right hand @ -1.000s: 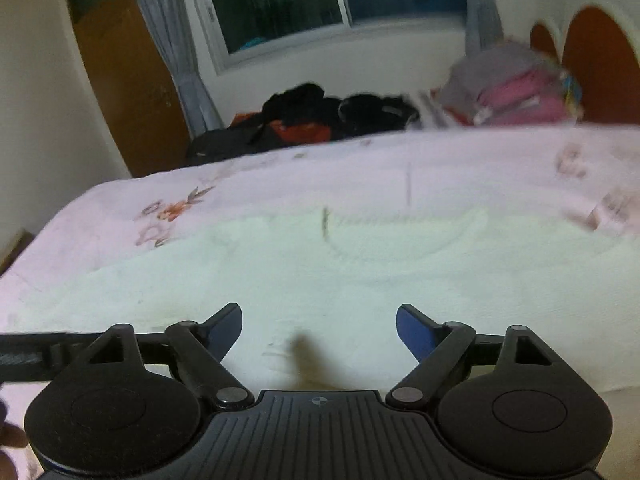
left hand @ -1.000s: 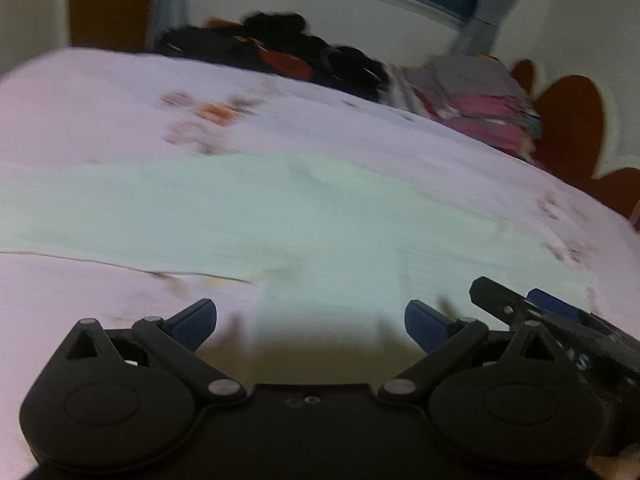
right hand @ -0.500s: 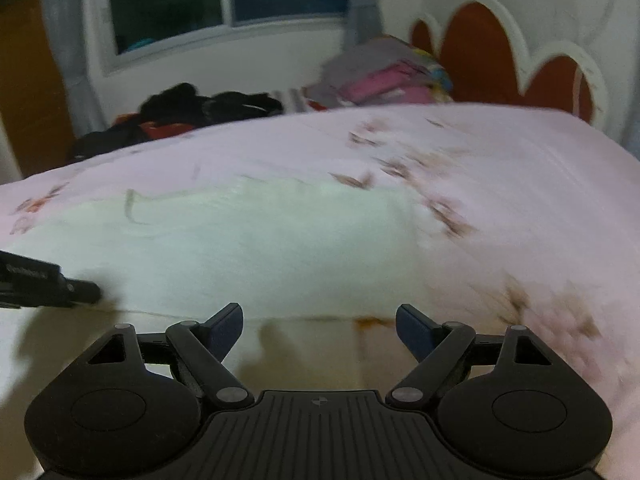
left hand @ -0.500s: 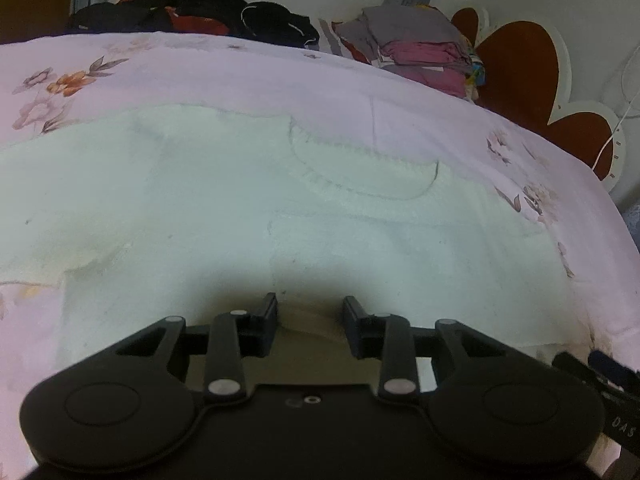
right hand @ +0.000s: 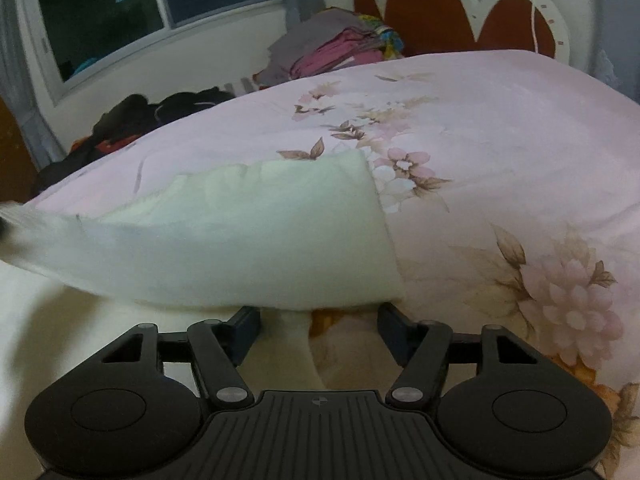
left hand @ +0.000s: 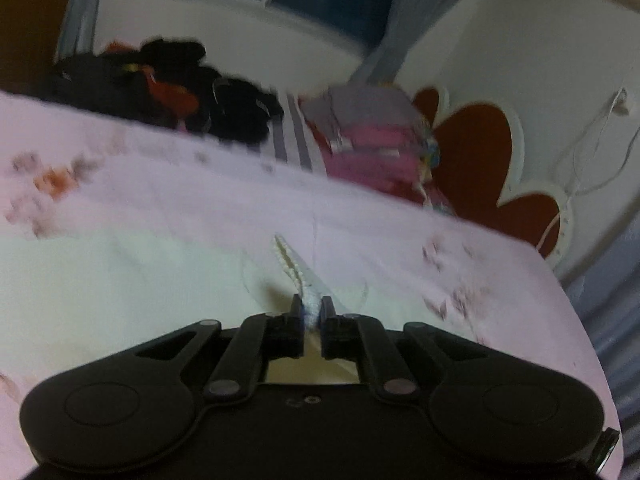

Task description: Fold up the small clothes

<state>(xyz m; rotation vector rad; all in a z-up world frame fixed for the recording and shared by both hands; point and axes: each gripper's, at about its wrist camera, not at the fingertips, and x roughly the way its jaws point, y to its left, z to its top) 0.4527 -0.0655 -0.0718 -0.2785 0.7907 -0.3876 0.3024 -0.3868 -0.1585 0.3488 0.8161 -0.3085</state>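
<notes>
While your left gripper (left hand: 311, 314) pinches the soft, limp cream knitted garment's (left hand: 120, 280) hem, your right gripper's (right hand: 318, 322) jaws are closing, nothing gripped; take its sleeve edge.

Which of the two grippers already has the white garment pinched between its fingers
The left gripper: its jaws are shut on a raised fold of the white garment. The right gripper is closing around the garment's edge without yet pinching it.
</notes>
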